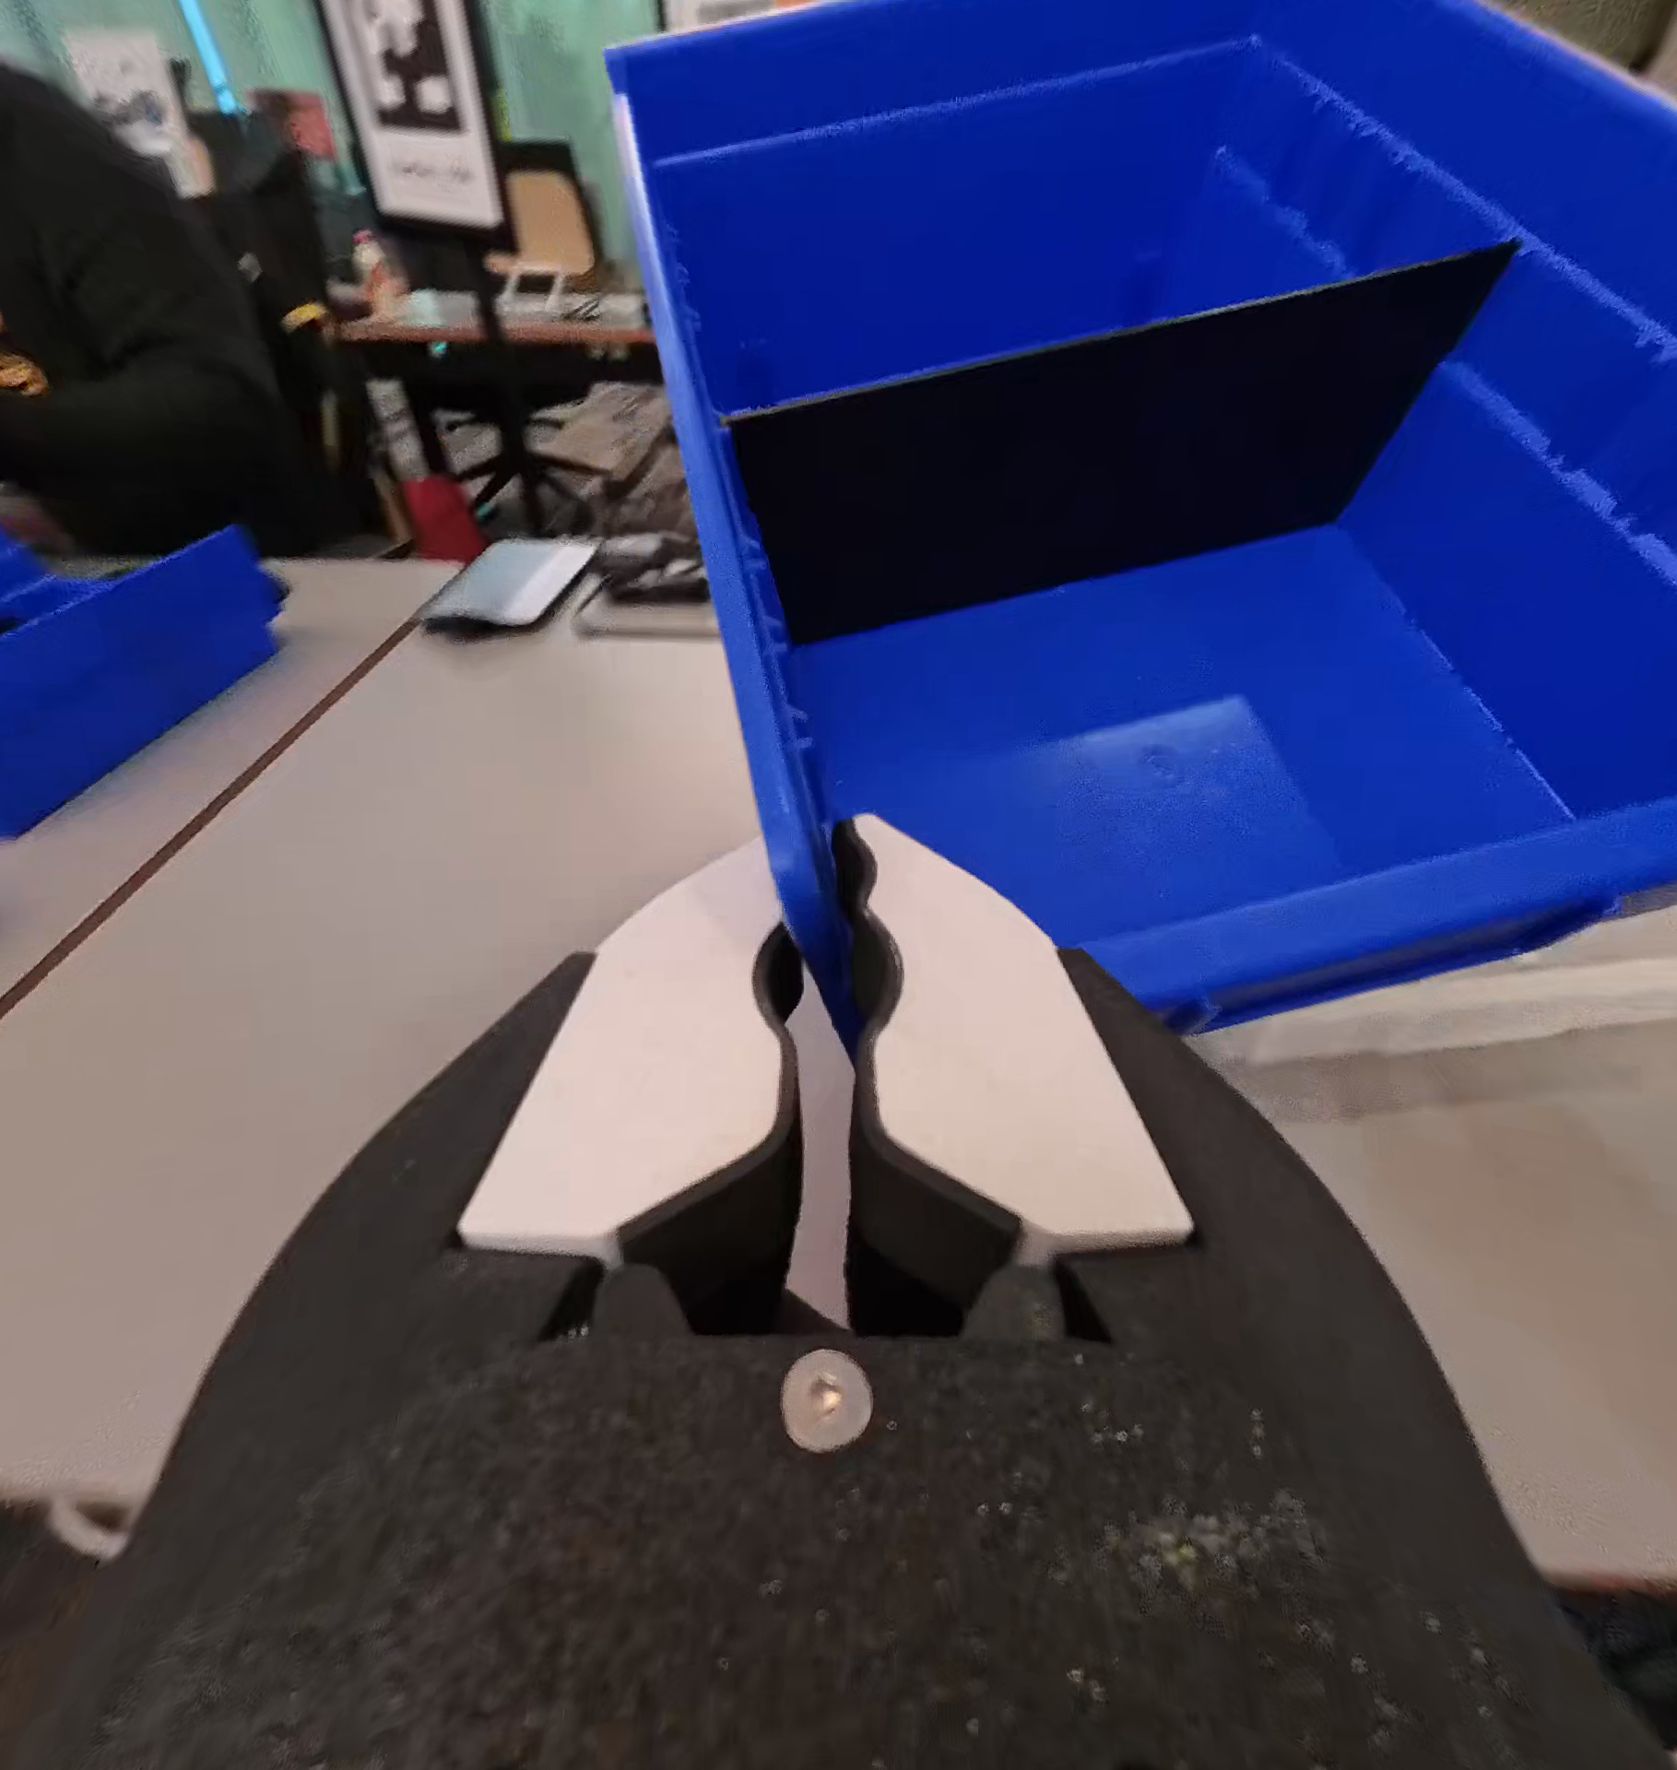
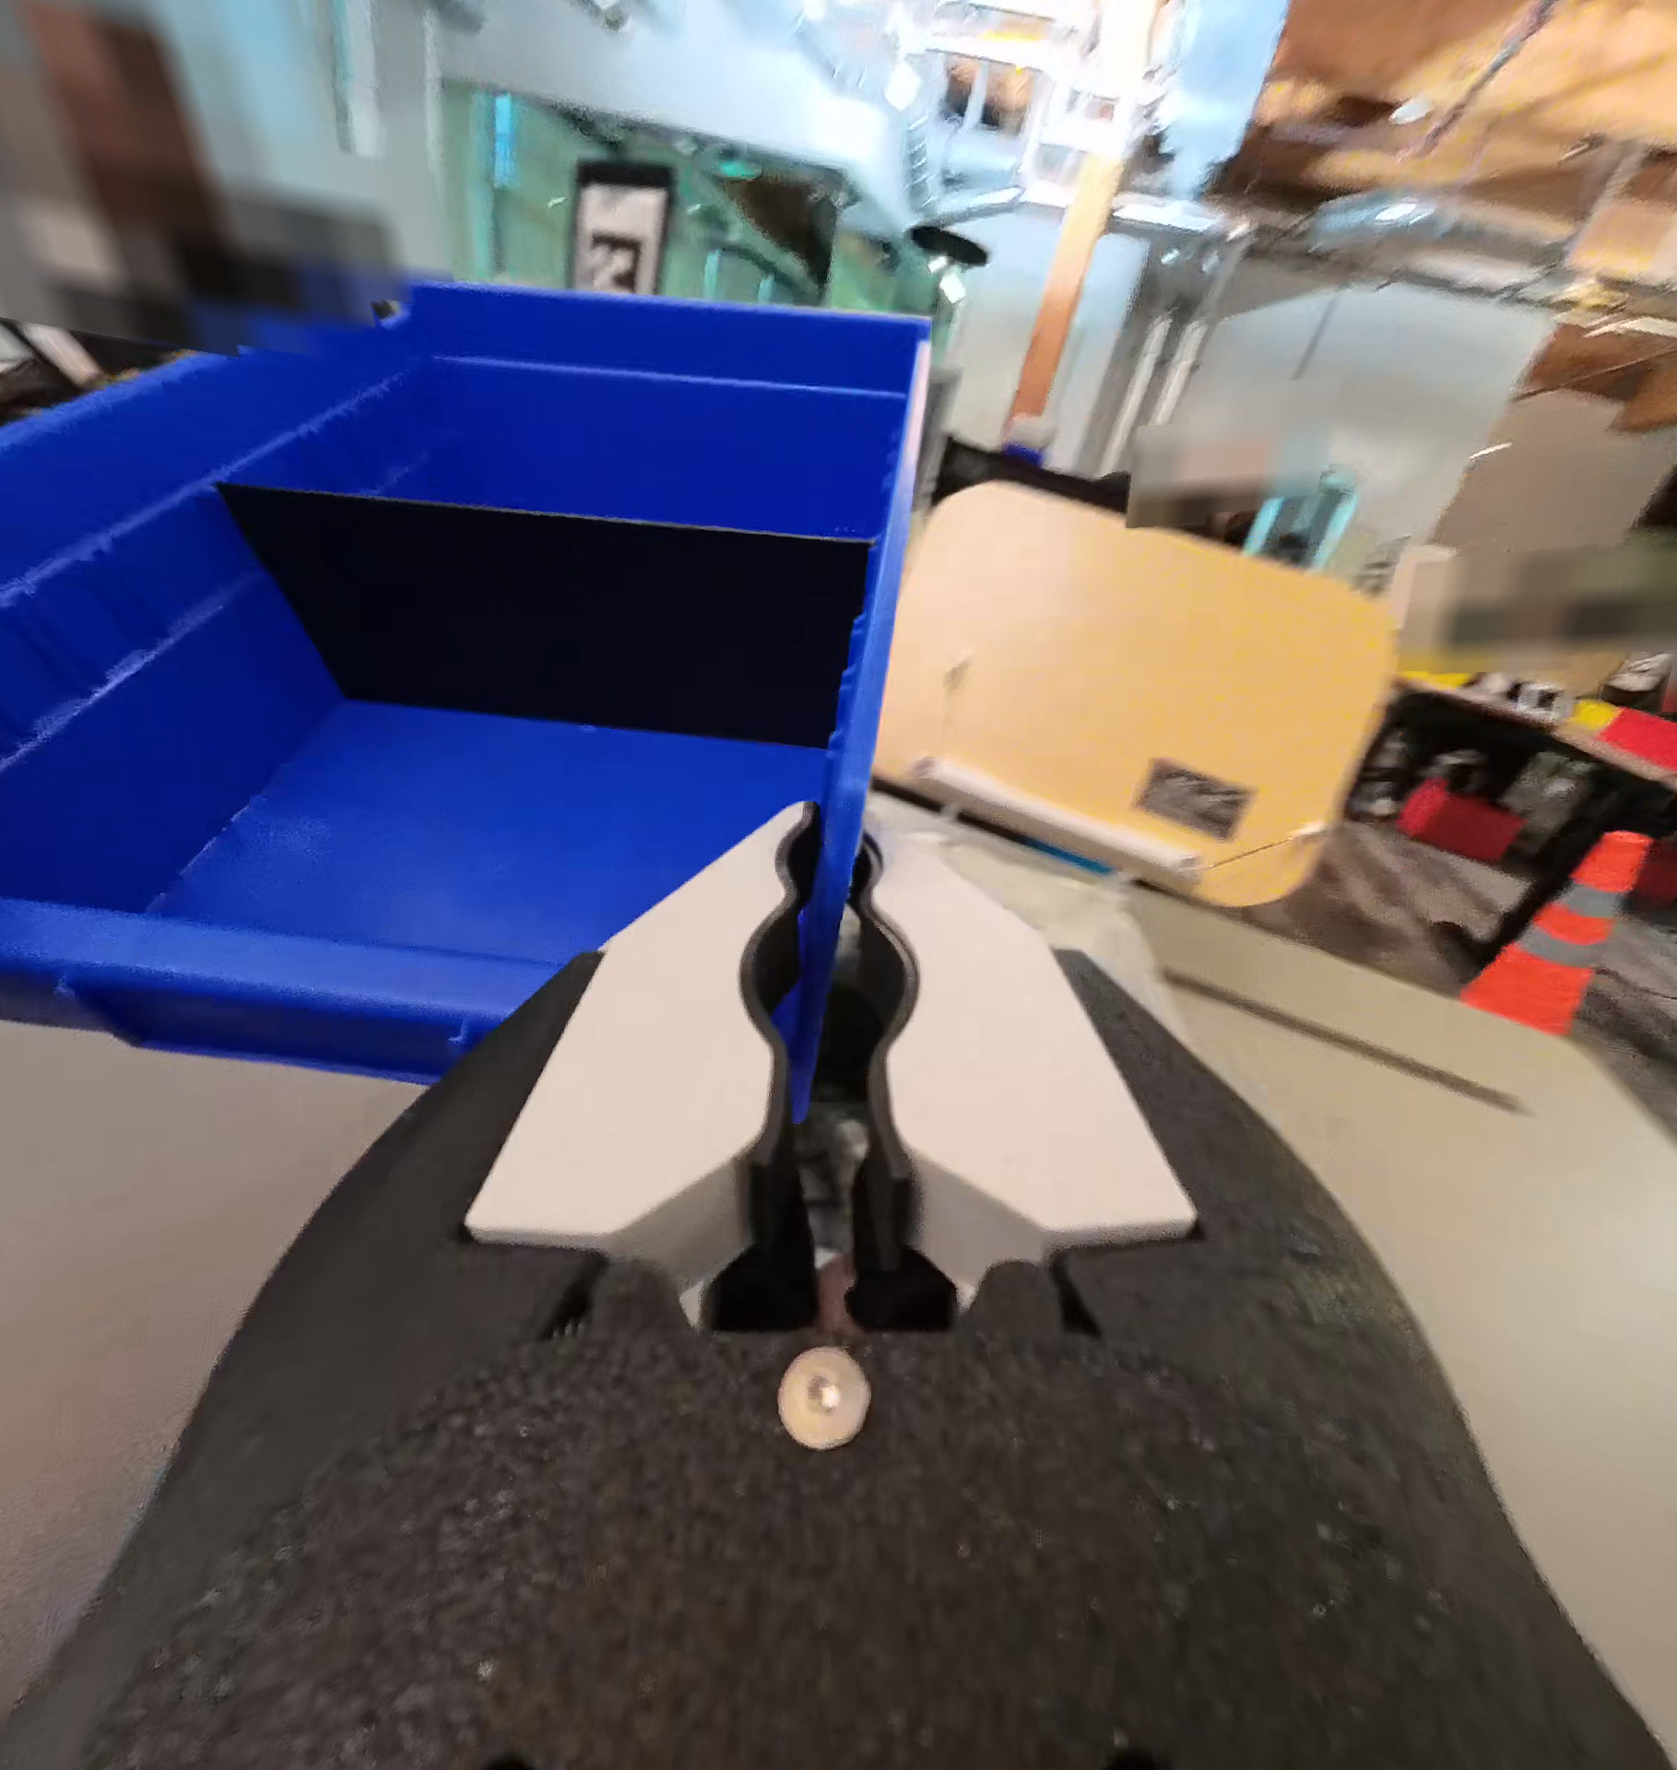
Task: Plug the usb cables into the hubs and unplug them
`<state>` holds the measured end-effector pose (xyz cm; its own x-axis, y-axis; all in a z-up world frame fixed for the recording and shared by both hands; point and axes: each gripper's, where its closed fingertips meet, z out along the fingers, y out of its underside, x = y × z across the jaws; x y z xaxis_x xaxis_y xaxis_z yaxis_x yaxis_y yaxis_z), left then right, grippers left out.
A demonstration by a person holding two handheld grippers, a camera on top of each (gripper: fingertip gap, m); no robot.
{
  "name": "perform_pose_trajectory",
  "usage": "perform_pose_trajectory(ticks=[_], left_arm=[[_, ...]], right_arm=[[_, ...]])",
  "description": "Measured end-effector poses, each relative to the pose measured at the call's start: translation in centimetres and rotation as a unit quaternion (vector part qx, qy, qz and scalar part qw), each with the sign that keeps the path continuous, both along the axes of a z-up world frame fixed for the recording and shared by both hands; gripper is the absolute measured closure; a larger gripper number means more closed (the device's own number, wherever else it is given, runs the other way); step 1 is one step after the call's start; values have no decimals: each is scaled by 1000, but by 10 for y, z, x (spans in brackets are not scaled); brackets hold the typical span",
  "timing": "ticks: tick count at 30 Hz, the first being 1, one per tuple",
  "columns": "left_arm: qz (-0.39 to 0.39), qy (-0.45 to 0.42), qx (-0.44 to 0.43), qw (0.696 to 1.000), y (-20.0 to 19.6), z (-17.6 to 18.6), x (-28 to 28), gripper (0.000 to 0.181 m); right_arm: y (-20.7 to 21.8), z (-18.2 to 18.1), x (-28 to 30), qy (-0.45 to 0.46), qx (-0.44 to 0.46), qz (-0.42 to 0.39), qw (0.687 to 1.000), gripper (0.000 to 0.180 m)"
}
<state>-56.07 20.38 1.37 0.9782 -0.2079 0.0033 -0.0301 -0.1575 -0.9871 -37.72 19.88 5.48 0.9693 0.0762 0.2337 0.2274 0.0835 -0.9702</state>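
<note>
A blue plastic bin (image 1: 1198, 766) with a black divider (image 1: 1054, 479) fills the right of the left wrist view. Both of its compartments look empty. My left gripper (image 1: 820, 891) is shut on the bin's left side wall, one finger outside and one inside. In the right wrist view the same blue bin (image 2: 432, 814) fills the left, with its black divider (image 2: 566, 613). My right gripper (image 2: 829, 881) is shut on the bin's right side wall. The bin looks tilted and lifted off the grey table (image 1: 336, 958). No cable or hub shows in either view.
More blue bins (image 1: 97, 690) sit at the left on the table, near a person in dark clothes (image 1: 97, 335). A flat dark device (image 1: 513, 584) lies farther back. A tan board (image 2: 1131, 690) and an orange cone (image 2: 1562, 939) stand to the right. Some 20 cm of space lies between my two pairs of fingers.
</note>
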Motion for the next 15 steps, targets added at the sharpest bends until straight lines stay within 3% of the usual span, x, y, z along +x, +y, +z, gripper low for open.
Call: perform_pose_trajectory(ticks=[4, 7, 10, 15], left_arm=[[-80, 7, 24, 996, 28, 40, 114, 177], [-142, 35, 30, 989, 39, 45, 217, 176], [-184, 52, 14, 981, 37, 26, 314, 175], [-210, 80, -46, 973, 33, -48, 435, 174]], right_arm=[[-3, 39, 110, 21, 23, -89, 996, 177], [-10, 42, 210, 50, 21, -154, 986, 178], [-16, 16, 307, 93, -9, -202, 975, 178], [-18, -63, 432, 99, -111, -234, 961, 177]])
